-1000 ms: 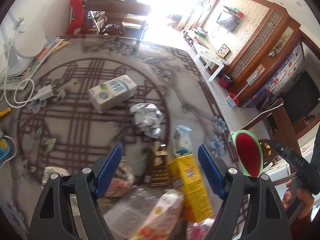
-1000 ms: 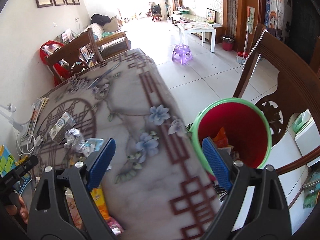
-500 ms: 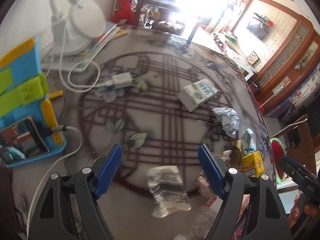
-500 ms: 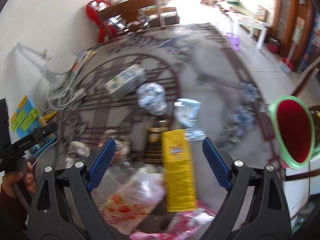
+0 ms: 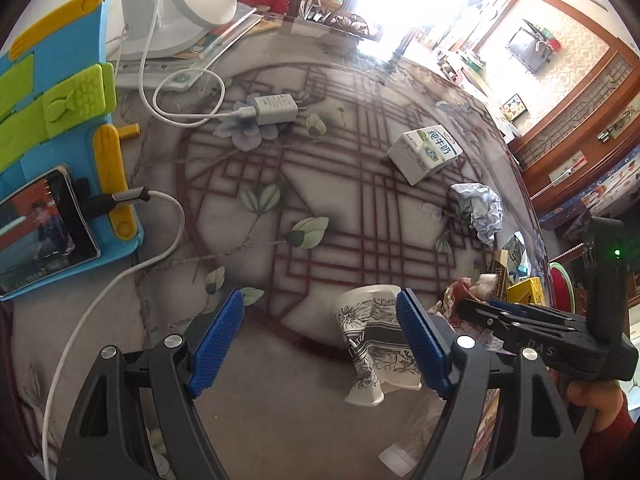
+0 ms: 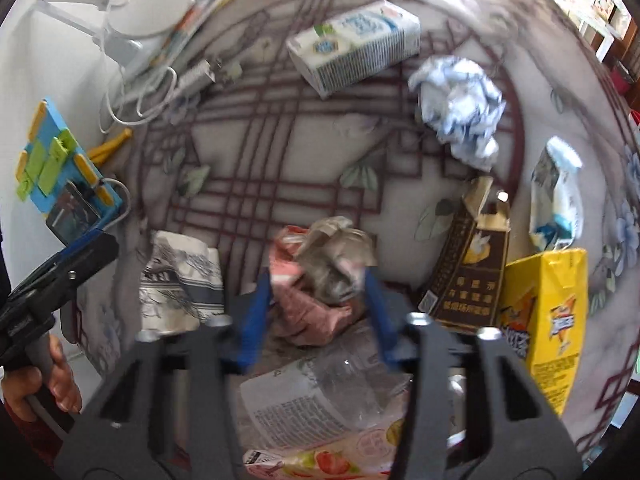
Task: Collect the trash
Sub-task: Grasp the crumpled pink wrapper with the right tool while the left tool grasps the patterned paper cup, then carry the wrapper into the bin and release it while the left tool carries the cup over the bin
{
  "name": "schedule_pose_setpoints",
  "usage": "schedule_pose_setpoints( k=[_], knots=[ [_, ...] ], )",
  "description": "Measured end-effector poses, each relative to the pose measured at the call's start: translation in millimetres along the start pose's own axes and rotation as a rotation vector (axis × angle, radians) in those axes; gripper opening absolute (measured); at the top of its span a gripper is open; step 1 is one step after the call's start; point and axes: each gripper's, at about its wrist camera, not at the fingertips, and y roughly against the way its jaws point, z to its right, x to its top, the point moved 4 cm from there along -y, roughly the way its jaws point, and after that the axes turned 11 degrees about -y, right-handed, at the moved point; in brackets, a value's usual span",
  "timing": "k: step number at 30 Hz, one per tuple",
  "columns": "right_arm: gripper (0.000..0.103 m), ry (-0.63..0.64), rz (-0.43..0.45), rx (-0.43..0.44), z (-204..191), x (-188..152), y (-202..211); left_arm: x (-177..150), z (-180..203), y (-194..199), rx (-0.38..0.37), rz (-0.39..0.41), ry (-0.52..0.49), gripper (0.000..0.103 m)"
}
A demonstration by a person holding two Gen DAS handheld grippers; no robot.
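Note:
Trash lies on the patterned table (image 5: 320, 184): a crushed printed paper cup (image 5: 376, 340), also in the right wrist view (image 6: 184, 280), a white milk carton (image 5: 426, 152) (image 6: 356, 52), crumpled blue-white paper (image 5: 480, 210) (image 6: 460, 108), a brown carton (image 6: 468, 272), a yellow carton (image 6: 548, 320), and a crumpled pink-grey wrapper (image 6: 324, 276). My left gripper (image 5: 320, 340) is open above the table, the paper cup by its right finger. My right gripper (image 6: 320, 292) is half closed, its blue pads on either side of the pink-grey wrapper.
A blue phone stand with a phone (image 5: 52, 168) and white cable (image 5: 120, 272) sit at the left. A charger plug (image 5: 276, 108) and a white lamp base (image 5: 188, 12) lie further back. The red bin with green rim (image 5: 560, 292) stands off the table's right edge.
The right gripper swung from the bin to the trash pile and narrowed around the wrapper. The left gripper moved left and nearer the paper cup, staying open.

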Motion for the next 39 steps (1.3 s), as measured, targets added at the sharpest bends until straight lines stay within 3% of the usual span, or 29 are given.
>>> schedule_pose_setpoints(
  k=[4,10,13,16,17,21,27,39],
  knots=[
    [0.025,-0.053,0.025,0.055,9,0,15,-4,7,-7,-0.027,-0.016,-0.012,0.074],
    [0.025,-0.070,0.228,0.040,24,10,86,-14,34,-28,-0.084,-0.082,-0.074,0.074],
    [0.025,-0.078,0.279,0.022,35,15,106,-21,46,-40,-0.101,-0.116,-0.097,0.074],
    [0.025,-0.095,0.306,0.018,40,11,118,-26,55,-51,-0.113,-0.142,-0.118,0.052],
    [0.025,-0.098,0.309,0.019,41,9,119,-26,57,-53,-0.126,-0.147,-0.118,0.052],
    [0.025,-0.101,0.312,0.021,47,2,127,-21,66,-53,-0.136,-0.126,-0.132,0.047],
    [0.025,-0.117,0.336,0.030,51,-6,134,1,81,-30,-0.127,-0.029,-0.163,0.047],
    [0.025,-0.139,0.368,0.033,67,-12,143,31,108,3,-0.136,0.082,-0.185,0.047]
  ],
)
